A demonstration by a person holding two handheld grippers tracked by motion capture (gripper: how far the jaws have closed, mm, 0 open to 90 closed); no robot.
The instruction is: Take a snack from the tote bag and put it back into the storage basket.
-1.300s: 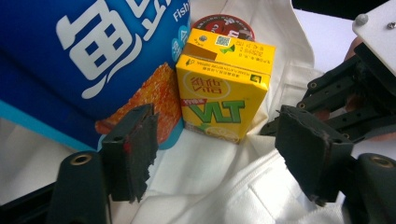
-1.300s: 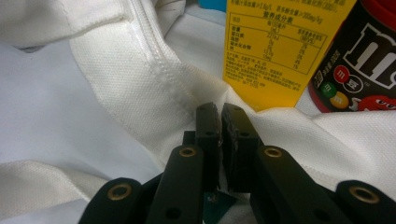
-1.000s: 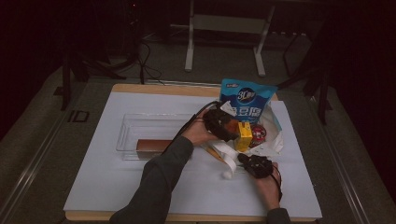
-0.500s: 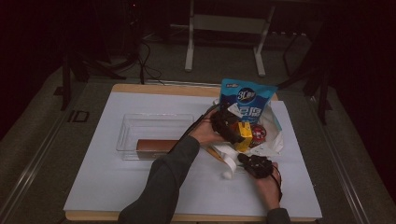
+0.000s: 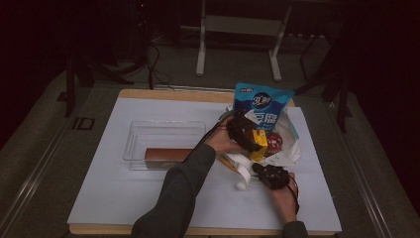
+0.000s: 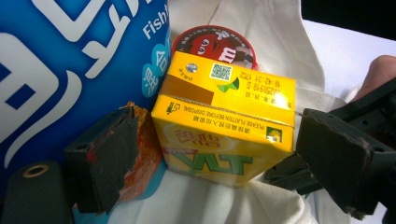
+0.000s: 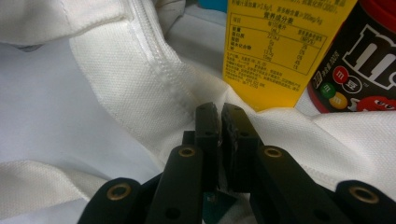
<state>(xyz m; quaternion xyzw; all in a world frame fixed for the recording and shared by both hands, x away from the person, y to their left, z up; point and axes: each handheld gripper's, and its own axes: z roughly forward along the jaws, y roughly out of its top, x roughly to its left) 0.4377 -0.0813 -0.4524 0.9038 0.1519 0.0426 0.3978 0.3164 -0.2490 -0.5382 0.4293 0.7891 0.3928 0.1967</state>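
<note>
Yellow carton (image 6: pixel 224 135) between parted left tongs (image 6: pixel 233 163), base hidden.

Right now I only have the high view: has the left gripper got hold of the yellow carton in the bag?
Observer: No. The left gripper has just been opening its fingers; they stand either side of the yellow carton, with a gap at each side.
Operator: And the right one?
Observer: The right gripper is shut on a fold of the white cloth bag.
Operator: What is the red thing beside the carton?
Observer: An M&M's tub with a red lid, just behind the carton.
</note>
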